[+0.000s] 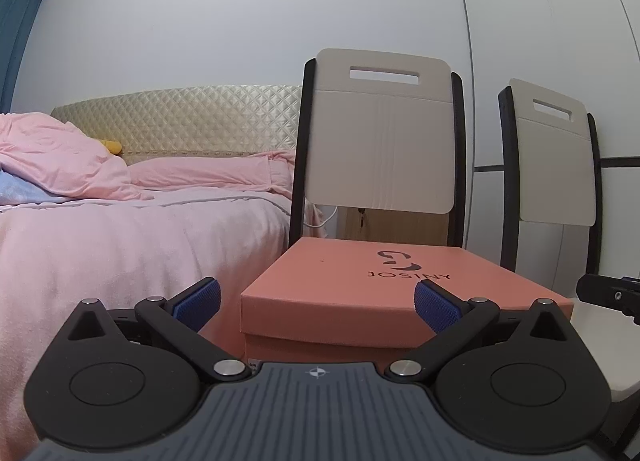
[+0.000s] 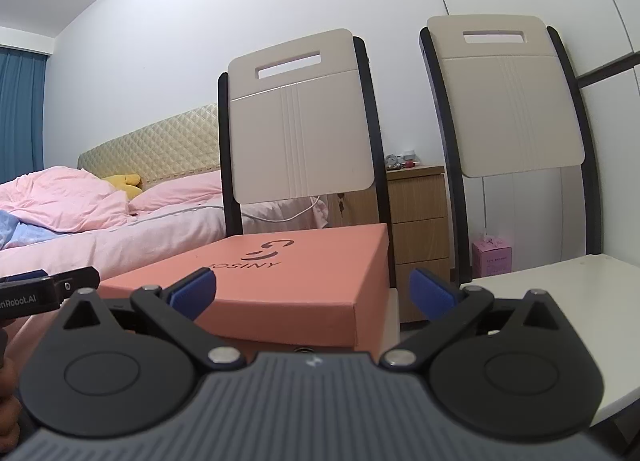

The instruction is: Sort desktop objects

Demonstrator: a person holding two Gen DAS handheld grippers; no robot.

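left gripper (image 1: 318,303): blue pads spread wide, nothing between them. right gripper (image 2: 312,295): the same, wide and empty.

task's thing in view: one salmon-pink lidded box (image 1: 384,285), marked "josiny", sitting on the seat of the nearer chair (image 1: 382,133). a second chair (image 2: 508,101) stands at 3 o'clock of it, its seat (image 2: 560,301) bare in the part that shows.

key relation: in the left wrist view the box lies dead ahead at 12 o'clock, its near left corner between the pads and its lid top running away toward the chair back. in the right wrist view the box sits ahead and slightly toward 11 o'clock, its near right corner between the pads. judgement: each gripper faces one near corner, so the box lies between the two, and neither is clearly nearer. the box front looks wider than either jaw opening; a lid lift or a two-sided hold seems more likely than a one-gripper pinch.

each gripper shows at the edge of the other's view: the right at 3 o'clock, the left at 9 o'clock.

hidden or unclear:
- box contents unseen, lid on.
- box base and front lower edge cut off by the gripper bodies.
- no other items to sort visible here.
- whether the pads touch the box: cannot tell; they appear short of it.
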